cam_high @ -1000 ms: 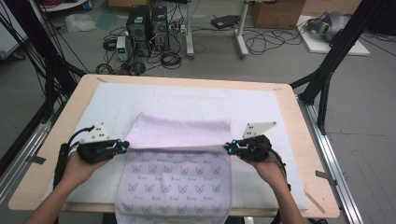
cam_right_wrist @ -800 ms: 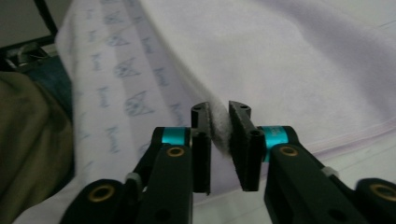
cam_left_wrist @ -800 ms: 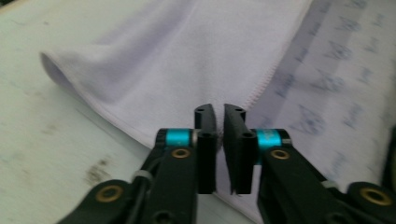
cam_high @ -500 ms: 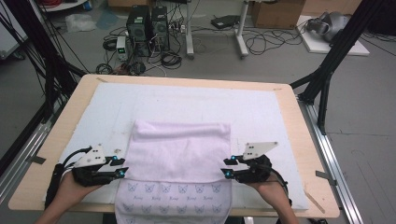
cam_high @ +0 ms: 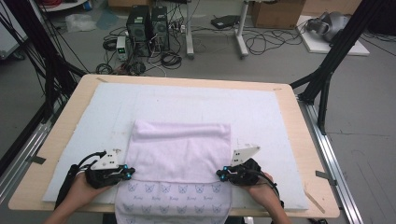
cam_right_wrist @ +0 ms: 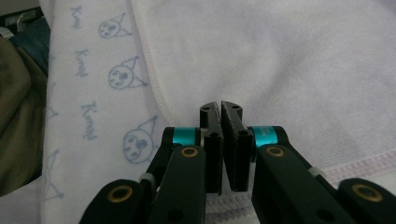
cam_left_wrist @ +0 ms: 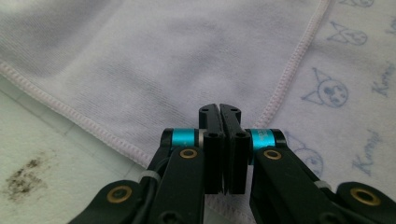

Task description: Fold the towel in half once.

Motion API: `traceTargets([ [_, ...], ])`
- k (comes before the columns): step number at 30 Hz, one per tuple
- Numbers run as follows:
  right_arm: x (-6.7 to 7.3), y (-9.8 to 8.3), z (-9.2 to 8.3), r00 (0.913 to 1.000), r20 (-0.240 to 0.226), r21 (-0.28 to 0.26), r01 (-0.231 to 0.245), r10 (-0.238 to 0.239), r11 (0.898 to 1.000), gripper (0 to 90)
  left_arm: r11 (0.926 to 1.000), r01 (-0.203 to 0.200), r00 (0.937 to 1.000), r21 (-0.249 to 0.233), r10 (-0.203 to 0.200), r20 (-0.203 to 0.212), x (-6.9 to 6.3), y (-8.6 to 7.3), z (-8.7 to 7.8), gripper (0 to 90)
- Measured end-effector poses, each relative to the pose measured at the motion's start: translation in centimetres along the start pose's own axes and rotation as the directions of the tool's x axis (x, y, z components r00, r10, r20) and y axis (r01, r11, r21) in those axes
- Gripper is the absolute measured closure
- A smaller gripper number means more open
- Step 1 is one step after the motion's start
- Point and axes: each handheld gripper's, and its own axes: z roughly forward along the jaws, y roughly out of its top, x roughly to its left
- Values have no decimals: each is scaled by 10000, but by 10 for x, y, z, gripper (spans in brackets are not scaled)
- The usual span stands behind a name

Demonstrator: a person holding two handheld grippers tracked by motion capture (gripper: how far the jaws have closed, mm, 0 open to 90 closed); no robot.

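The towel point(cam_high: 180, 154) lay folded at the near middle of the white mat point(cam_high: 261, 112), its printed near edge hanging over the table's front. The left gripper point(cam_high: 125, 172) and right gripper point(cam_high: 223, 173) sat at the fold's two near corners, jaws shut w/ nothing visibly pinched. Risk: w/o a real grip the fold could spring back or the overhang slide off. Print beside the cat faces read approx. "Kuromi".

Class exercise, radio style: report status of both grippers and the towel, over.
Left gripper and right gripper: jaws just closed, nothing visibly between them, at the fold's near corners. Towel folded over, printed layer showing at the near edge. Nothing in the way.
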Motion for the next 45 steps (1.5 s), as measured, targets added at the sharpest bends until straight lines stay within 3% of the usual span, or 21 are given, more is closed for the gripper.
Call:
traceTargets([
  [5, 10, 10, -21, 9997, 113, -633, 213, -207, 9978, 879, 9978, 49, 9999, -664, -60, -160, -6, 7, -28, 879],
  [8, 23, 13, -32, 9996, -74, -880, 265, -272, 9958, 878, 9971, 25, 10000, -766, -27, -26, -18, 4, -43, 879],
  [11, 43, 10, -41, 9974, -570, -1001, 383, -442, 9942, 869, 9970, -112, 9997, -762, 128, 210, -34, -4, -54, 876],
  [13, 52, 5, -46, 9959, -814, -1060, 320, -407, 9939, 814, 9975, -169, 9996, -687, 185, 230, -40, -7, -57, 829],
  [15, 50, 2, -49, 9968, -772, -1140, 100, -189, 9934, 751, 9976, -104, 9998, -690, 116, 182, -39, -7, -57, 740],
  [19, 29, 5, -49, 9994, -287, -1228, -212, 178, 9922, 682, 9968, 25, 9998, -794, -39, -172, -24, 1, -50, 653],
  [26, -32, 18, -31, 9937, 915, -897, -559, 641, 9944, 562, 9939, 574, 9940, -944, -657, -870, 23, 19, -18, 587],
  [29, -58, 17, -18, 9856, 1318, -566, -988, 1056, 9935, 534, 9903, 1058, 9857, -905, -1164, -1222, 45, 25, -1, 513],
  [34, -92, 20, -10, 9762, 1622, -675, -1344, 1438, 9886, 509, 9754, 1982, 9699, -968, -2094, -1242, 80, 32, 23, 502],
  [36, -103, 24, -9, 9726, 1565, -758, -1620, 1722, 9839, 475, 9719, 2151, 9633, -958, -2273, -1429, 91, 38, 29, 517],
  [41, -124, 35, -8, 9688, 1691, -738, -1708, 1811, 9825, 444, 9632, 2477, 9459, -1041, -2637, -1891, 117, 52, 34, 524],
  [45, -136, 31, -3, 9639, 1719, -568, -1965, 2034, 9789, 418, 9527, 2922, 9353, -837, -3029, -1829, 130, 47, 45, 478],
])
